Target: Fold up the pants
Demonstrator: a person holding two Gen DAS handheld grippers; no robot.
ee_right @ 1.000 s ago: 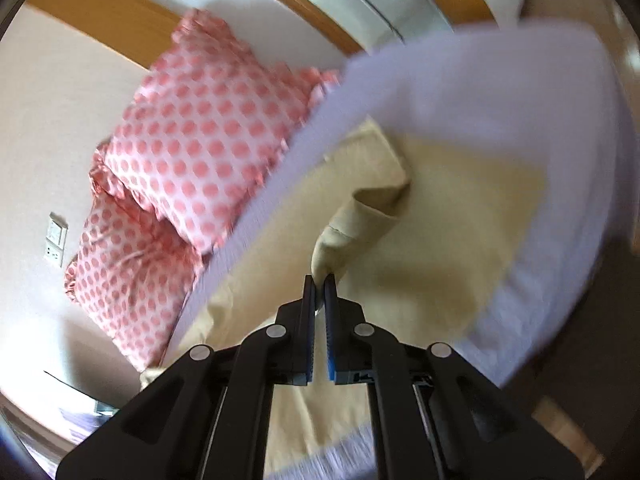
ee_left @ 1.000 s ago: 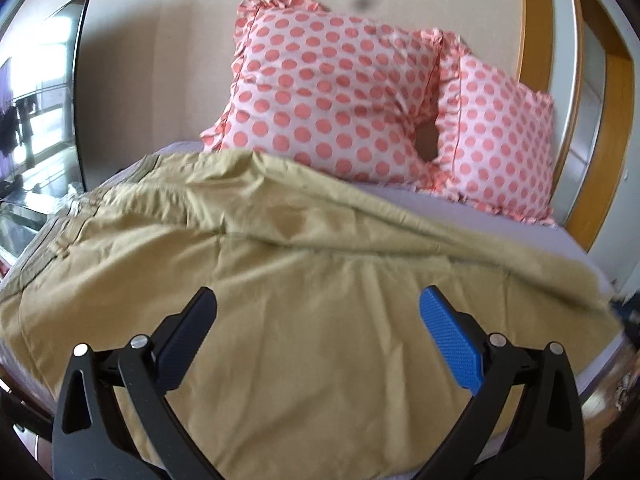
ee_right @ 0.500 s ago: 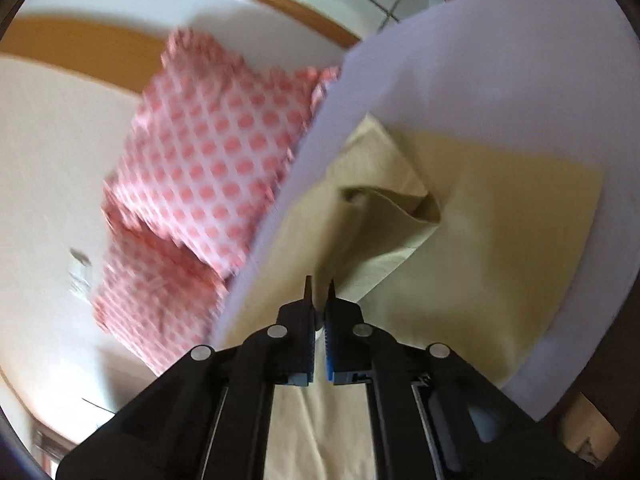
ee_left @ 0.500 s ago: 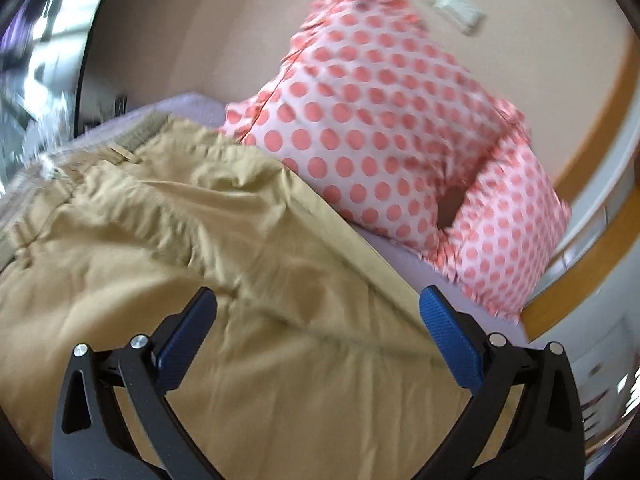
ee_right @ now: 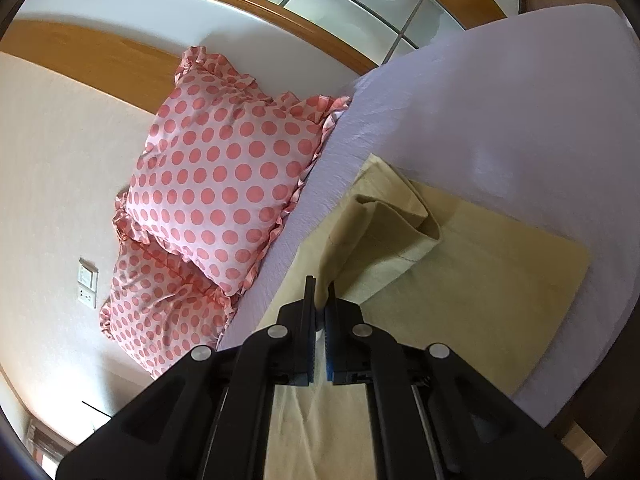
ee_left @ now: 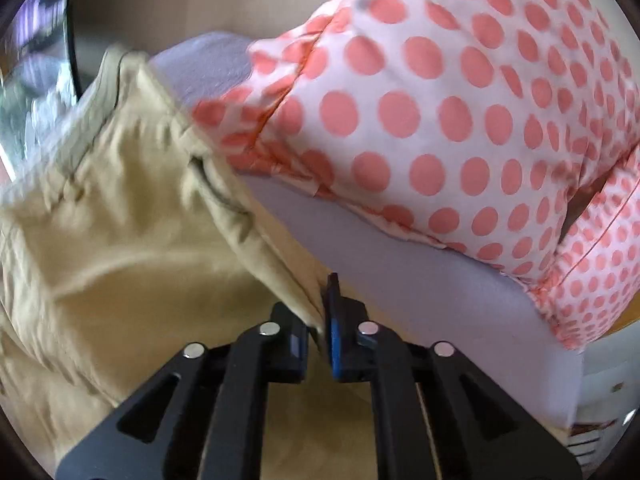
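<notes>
Tan pants (ee_left: 132, 248) lie on a bed with a lilac sheet (ee_left: 420, 284). In the left wrist view my left gripper (ee_left: 320, 320) is shut on the pants' far edge, near the waistband end, next to the pillows. In the right wrist view my right gripper (ee_right: 321, 300) is shut on the edge of the upper pant leg near its hem (ee_right: 384, 220) and lifts it above the lower leg (ee_right: 492, 276), which lies flat on the sheet (ee_right: 520, 112).
Two pink polka-dot pillows (ee_left: 460, 120) (ee_right: 224, 176) lean on the wall at the bed's far side. A wooden door frame (ee_right: 248, 4) and wall switches (ee_right: 87, 284) are behind. A dark screen (ee_left: 36, 52) stands at the left.
My left gripper moved forward to the pants' far edge and closed on it; it was open before. My right gripper stays shut on the leg edge, shifted slightly.
</notes>
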